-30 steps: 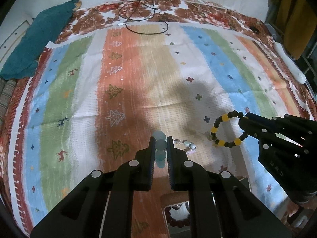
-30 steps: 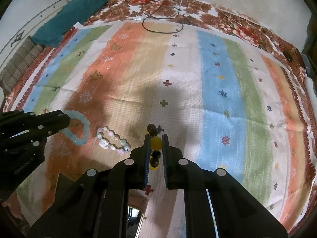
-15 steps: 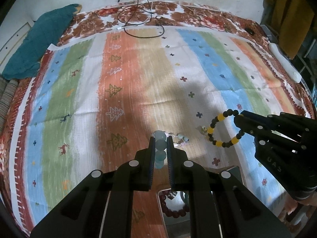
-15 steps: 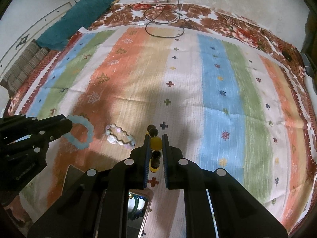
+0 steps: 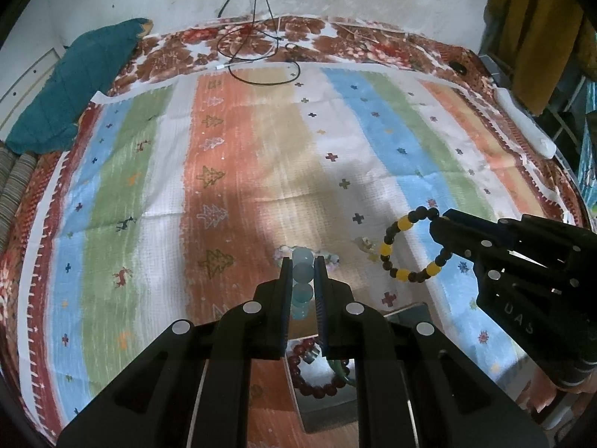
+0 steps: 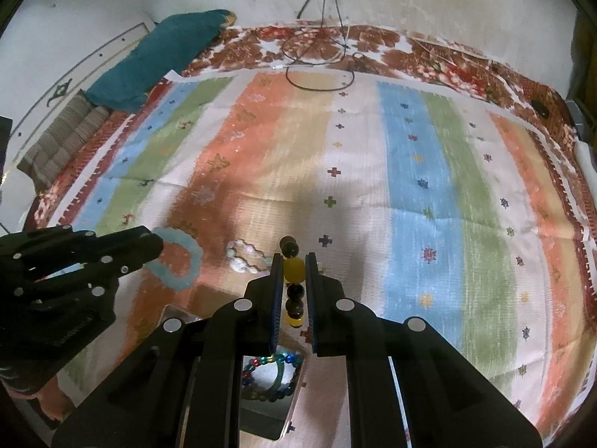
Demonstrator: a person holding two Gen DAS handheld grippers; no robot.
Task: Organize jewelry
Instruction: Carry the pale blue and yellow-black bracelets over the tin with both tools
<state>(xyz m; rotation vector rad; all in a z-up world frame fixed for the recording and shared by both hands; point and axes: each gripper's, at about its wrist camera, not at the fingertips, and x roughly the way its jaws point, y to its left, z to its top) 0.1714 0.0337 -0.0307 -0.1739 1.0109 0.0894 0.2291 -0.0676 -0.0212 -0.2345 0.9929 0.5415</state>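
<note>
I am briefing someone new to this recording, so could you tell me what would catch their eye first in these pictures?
Probably the two lifted bracelets: the left gripper pinches a pale blue bead bracelet and the right gripper a black-and-yellow bead bracelet, both above the striped blanket. Between them a pale pastel bracelet lies on the cloth, and below the jaws sits a tray holding a dark red bracelet.

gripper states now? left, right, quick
Left: shut on aqua bracelet.
Right: shut on black-yellow bracelet.
</note>
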